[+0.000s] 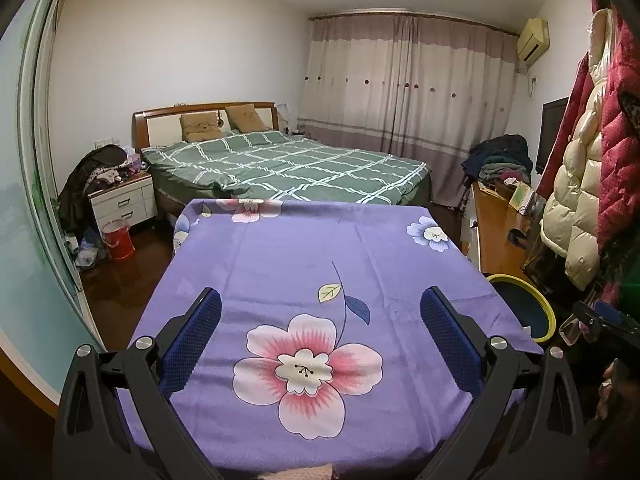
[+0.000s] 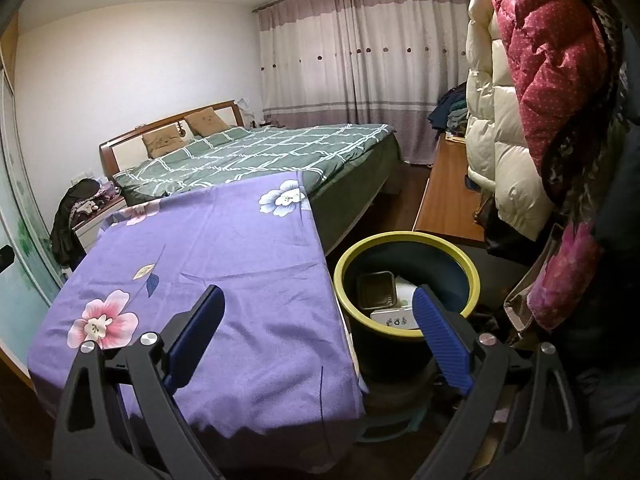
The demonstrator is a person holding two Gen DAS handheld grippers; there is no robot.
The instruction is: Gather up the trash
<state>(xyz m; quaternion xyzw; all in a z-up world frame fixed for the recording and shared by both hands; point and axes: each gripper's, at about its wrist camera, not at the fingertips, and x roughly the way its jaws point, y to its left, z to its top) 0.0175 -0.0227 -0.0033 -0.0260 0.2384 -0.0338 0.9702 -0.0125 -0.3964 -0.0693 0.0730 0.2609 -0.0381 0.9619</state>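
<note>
Only the right wrist view shows trash [image 2: 394, 306] inside the bin [image 2: 472, 280].

My left wrist view sits low and close over the purple-clothed desk [image 1: 304, 248], facing the bed [image 1: 288, 164]. My right wrist view looks from farther right, over the desk's edge and the bin [image 2: 404, 276]. Both share desk, bed, curtains [image 1: 404, 92].

The purple cloth [image 1: 304, 264] is covering the table completely, so its top and legs are staying out of sight. The table edge is cutting off part of the bin [image 1: 532, 312] in the left wrist view. Inside the bin [image 2: 404, 240], a blue finger [image 2: 440, 336] is hiding part of the white box [image 2: 394, 316], whose print is too small to read.
</note>
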